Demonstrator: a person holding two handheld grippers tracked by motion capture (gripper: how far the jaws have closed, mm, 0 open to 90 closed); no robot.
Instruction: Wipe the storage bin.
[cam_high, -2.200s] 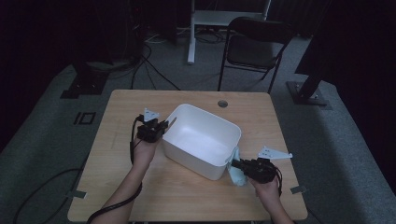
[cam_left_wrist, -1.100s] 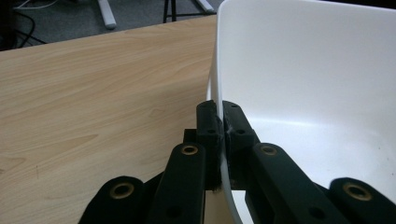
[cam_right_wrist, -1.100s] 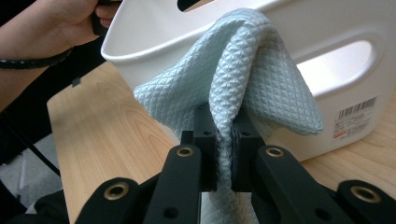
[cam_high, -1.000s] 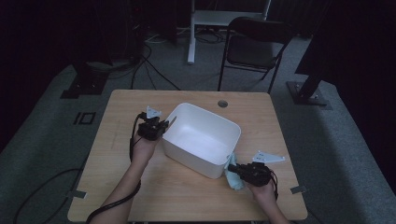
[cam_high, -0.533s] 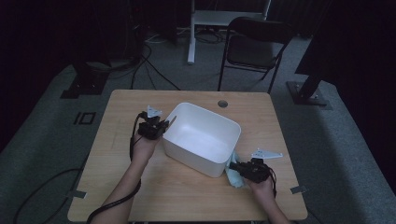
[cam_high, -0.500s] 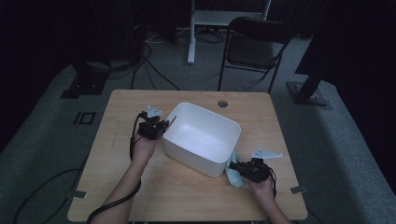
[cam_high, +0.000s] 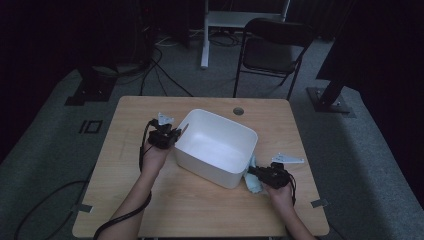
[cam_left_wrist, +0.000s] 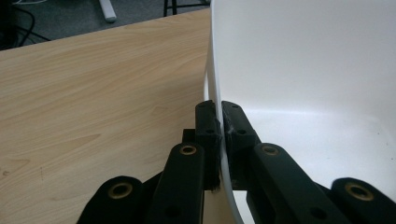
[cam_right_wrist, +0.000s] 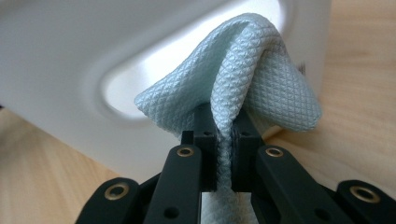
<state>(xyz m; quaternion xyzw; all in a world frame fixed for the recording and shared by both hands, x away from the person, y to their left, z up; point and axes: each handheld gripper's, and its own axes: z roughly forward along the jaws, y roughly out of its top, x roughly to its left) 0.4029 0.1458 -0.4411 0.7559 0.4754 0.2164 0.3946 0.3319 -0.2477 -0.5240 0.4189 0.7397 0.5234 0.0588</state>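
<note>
A white plastic tub stands in the middle of the wooden table. My left gripper is shut on the tub's left rim; one jaw sits outside the wall, the other inside. My right gripper is shut on a pale blue textured cloth, which is folded up between the jaws. The cloth presses against the tub's outer wall at its near right corner, beside an oval handle recess.
A round cable hole lies in the table behind the tub. A black folding chair and a white stand are beyond the far edge. Cables trail from both grippers and across the floor.
My right gripper with the cloth has slid a little left and down along the tub's outer wall. The left gripper and the tub have stayed put.
</note>
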